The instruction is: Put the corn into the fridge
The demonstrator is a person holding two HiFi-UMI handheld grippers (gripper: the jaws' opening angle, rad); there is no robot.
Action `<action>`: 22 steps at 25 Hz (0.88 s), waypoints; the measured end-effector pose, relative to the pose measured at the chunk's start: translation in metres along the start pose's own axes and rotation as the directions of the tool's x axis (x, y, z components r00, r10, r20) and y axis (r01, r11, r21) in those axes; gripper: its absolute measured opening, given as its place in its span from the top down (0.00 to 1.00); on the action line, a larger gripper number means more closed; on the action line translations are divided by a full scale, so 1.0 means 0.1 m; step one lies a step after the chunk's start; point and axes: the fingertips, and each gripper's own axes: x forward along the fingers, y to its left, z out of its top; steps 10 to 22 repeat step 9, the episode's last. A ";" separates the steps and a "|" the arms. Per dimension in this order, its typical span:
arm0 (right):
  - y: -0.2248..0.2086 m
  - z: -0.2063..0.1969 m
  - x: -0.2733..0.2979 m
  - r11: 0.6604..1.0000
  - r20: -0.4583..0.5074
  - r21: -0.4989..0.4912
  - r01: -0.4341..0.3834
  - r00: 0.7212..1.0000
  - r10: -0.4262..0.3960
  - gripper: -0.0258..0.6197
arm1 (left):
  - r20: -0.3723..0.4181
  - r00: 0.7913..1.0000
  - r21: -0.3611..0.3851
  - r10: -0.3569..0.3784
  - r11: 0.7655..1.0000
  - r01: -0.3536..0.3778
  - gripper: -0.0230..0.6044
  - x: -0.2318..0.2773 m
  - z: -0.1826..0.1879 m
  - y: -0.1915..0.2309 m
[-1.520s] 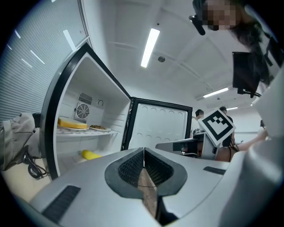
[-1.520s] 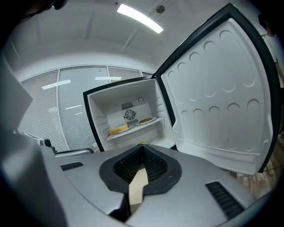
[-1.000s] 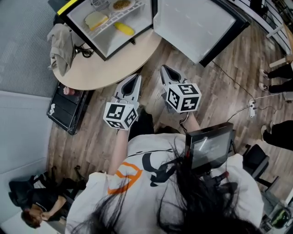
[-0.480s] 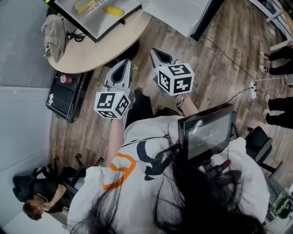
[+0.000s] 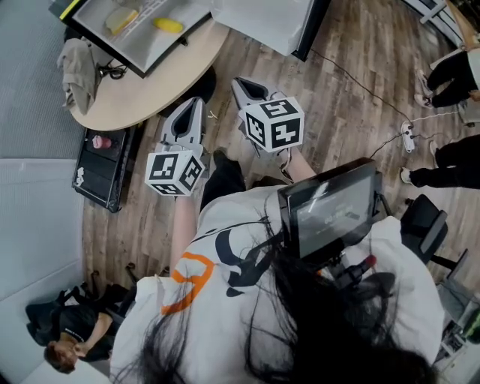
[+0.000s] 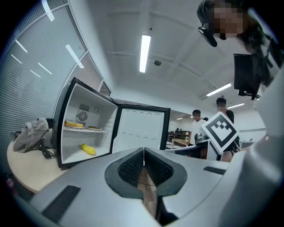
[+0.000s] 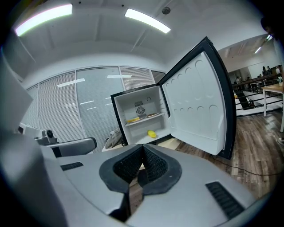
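The yellow corn lies on the floor of the open mini fridge, which stands on a round table. The left gripper view shows the corn below a shelf with food on it, and in the right gripper view the corn is small and far off. My left gripper and right gripper hang over the wooden floor, short of the table, and point toward the fridge. Both are shut with nothing between their jaws. The fridge door stands wide open to the right.
A grey cloth and a cable lie on the table beside the fridge. A black box sits on the floor under the table's edge. People stand at the right near a power strip. Another person sits at lower left.
Fridge and table have slid toward the top left of the head view. Both grippers now stand farther back from the table. Their jaws stay shut.
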 end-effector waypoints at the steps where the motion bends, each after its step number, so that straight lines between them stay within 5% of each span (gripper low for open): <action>1: -0.01 0.00 0.00 1.000 -0.001 -0.001 0.003 1.000 -0.003 0.94 | 0.001 1.000 0.000 -0.003 1.000 0.003 0.95 0.01 0.01 0.00; 22: 0.07 0.02 0.11 1.000 -0.003 0.006 0.003 1.000 -0.003 0.94 | -0.012 1.000 0.003 0.007 1.000 -0.007 0.95 -0.02 0.02 0.15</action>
